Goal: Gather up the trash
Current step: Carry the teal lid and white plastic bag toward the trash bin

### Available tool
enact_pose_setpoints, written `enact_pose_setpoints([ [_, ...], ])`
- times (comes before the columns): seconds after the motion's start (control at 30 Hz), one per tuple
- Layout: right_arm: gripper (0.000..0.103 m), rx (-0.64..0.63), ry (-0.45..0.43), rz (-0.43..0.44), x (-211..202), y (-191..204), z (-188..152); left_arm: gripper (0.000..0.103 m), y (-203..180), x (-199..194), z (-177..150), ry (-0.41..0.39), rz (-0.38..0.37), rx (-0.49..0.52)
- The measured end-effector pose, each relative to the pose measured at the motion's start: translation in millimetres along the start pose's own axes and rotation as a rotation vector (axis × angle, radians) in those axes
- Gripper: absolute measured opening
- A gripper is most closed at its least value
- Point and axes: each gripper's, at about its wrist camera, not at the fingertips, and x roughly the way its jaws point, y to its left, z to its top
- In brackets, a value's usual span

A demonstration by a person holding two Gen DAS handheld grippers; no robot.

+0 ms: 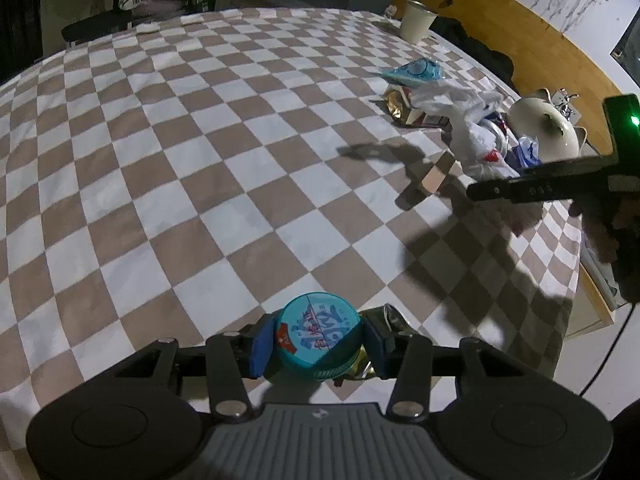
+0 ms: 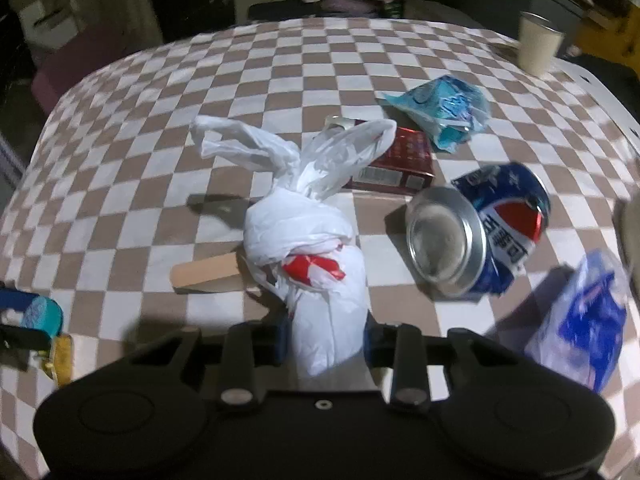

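My left gripper is shut on a round teal cup with a printed lid, held just above the checkered tablecloth; a gold wrapper lies under it. My right gripper is shut on a knotted white plastic bag with red print. The bag also shows at the right of the left wrist view. The cup and left gripper show at the left edge of the right wrist view.
A crushed Pepsi can, a red box, a teal wrapper, a blue-white bag and a wooden stick lie on the cloth. A paper cup stands far right. A white bin sits past the table edge.
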Motion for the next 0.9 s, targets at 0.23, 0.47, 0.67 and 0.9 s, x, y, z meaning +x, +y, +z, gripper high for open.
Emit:
enact_pose_setpoints([
  [0.23, 0.034, 0.103, -0.058, -0.024, -34.2, 21.8, -19.3, 0.048, -1.4, -13.6, 5.0, -0.042, -0.005, 0.027],
  [0.47, 0.034, 0.254, -0.099, -0.088, -67.9, 52.3, -37.5, 0.049, -2.3, -35.3, 8.4, -0.074, -0.040, 0.092],
  [0.67, 0.034, 0.400, -0.133, -0.155, -97.2, 81.3, -61.8, 0.049, -1.4, -54.0, 7.5, -0.096, -0.070, 0.159],
  [0.9, 0.034, 0.532, -0.166, -0.230, -124.2, 122.6, -91.5, 0.049, 1.1, -77.0, 2.0, -0.122, -0.119, 0.251],
])
